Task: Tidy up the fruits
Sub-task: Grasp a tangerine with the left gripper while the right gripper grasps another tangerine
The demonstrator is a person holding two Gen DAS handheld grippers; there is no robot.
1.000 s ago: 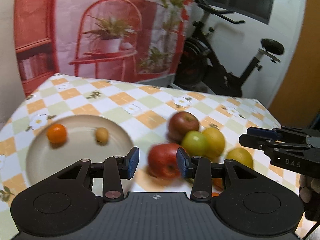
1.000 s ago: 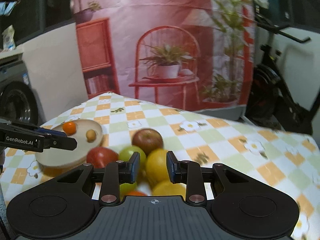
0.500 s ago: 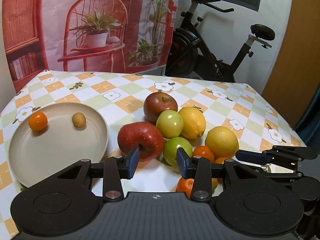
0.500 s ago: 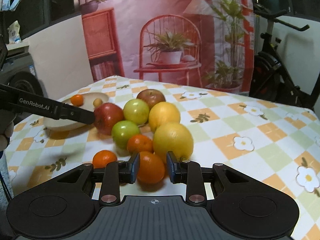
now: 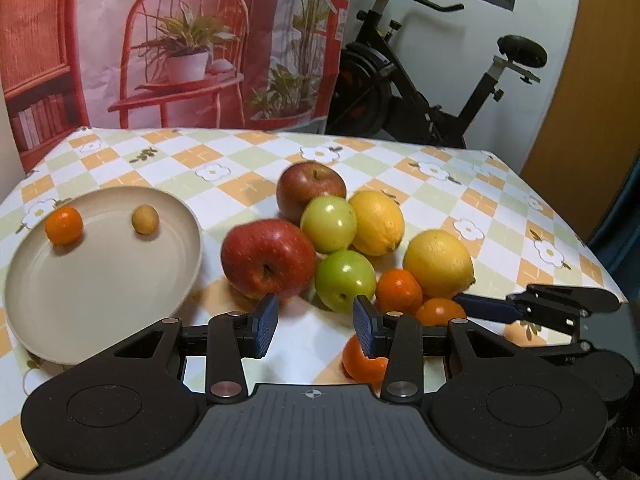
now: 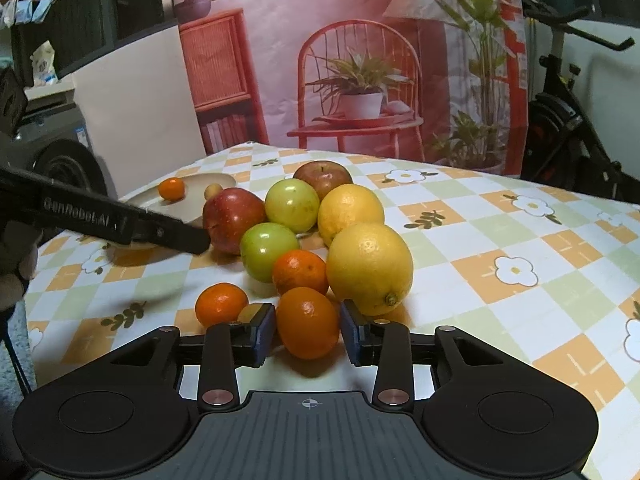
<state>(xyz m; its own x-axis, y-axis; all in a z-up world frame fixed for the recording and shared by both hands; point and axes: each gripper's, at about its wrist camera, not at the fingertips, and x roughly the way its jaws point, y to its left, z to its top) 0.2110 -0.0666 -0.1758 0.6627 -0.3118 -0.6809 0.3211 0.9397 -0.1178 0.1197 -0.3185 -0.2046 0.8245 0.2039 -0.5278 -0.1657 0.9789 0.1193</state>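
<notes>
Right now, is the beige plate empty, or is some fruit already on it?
Not empty. The beige plate holds two small fruits near its far rim: a small orange one and a small yellowish one. The rest is bare.

Exercise bike (image 5: 432,92), printed backdrop (image 6: 352,60) — red chair, potted plant, checked floral tablecloth (image 6: 500,240)

The tablecloth (image 5: 256,160) is checked in orange, pale green and white, with white flowers. The plate (image 5: 100,280) on the left is beige and holds a small orange fruit (image 5: 64,225) and a tan one (image 5: 145,219). The apples (image 5: 268,258) are red, the round fruits (image 5: 345,280) beside them green, the lemons (image 5: 438,263) yellow, the near mandarins (image 6: 307,322) orange. The gripper pads (image 6: 264,332) are blue on black.
</notes>
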